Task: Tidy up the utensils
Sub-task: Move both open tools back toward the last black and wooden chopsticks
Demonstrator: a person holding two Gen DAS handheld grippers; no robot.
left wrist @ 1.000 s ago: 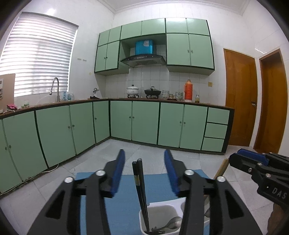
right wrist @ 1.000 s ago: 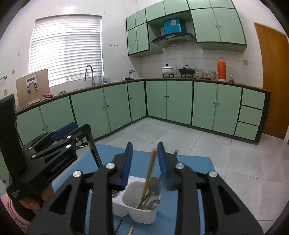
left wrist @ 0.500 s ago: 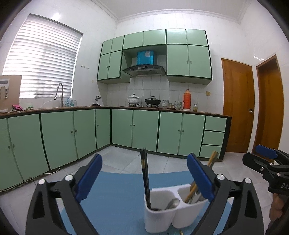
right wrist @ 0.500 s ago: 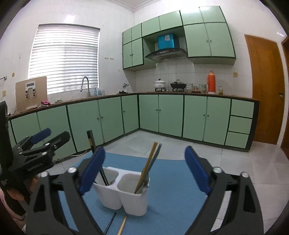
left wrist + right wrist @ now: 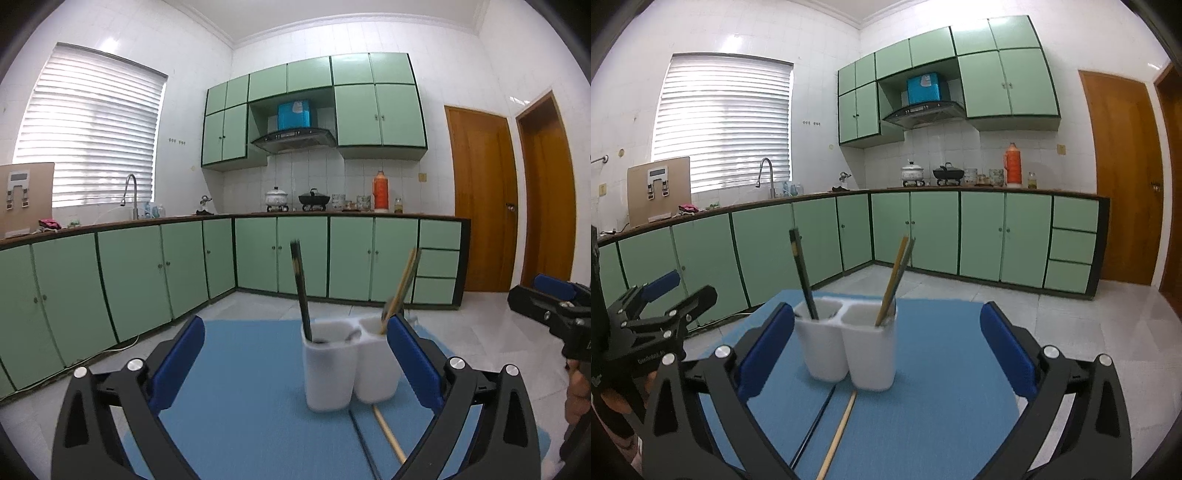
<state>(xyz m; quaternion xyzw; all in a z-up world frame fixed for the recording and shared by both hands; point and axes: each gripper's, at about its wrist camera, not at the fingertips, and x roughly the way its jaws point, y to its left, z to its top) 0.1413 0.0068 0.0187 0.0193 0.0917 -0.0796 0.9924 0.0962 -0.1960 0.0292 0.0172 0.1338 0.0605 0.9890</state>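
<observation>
A white two-cup utensil holder (image 5: 347, 365) (image 5: 849, 350) stands on a blue mat (image 5: 236, 387) (image 5: 942, 369). A black chopstick (image 5: 300, 288) (image 5: 803, 273) stands in its left cup with a spoon. A wooden chopstick (image 5: 400, 288) (image 5: 892, 280) and a grey utensil lean in the right cup. A black chopstick (image 5: 816, 421) and a wooden chopstick (image 5: 388, 432) (image 5: 838, 435) lie on the mat in front of the holder. My left gripper (image 5: 295, 339) is open and empty, just short of the holder. My right gripper (image 5: 886, 325) is open and empty too.
The mat's edges drop off to a tiled floor (image 5: 1071, 314). Green cabinets (image 5: 147, 273) line the far walls. The right gripper shows at the right edge of the left wrist view (image 5: 554, 306), and the left gripper at the left edge of the right wrist view (image 5: 653, 314).
Both grippers opened, letting go of the black and wooden chopsticks, which now stand in the holder. Both grippers pulled back from the holder and lowered.
</observation>
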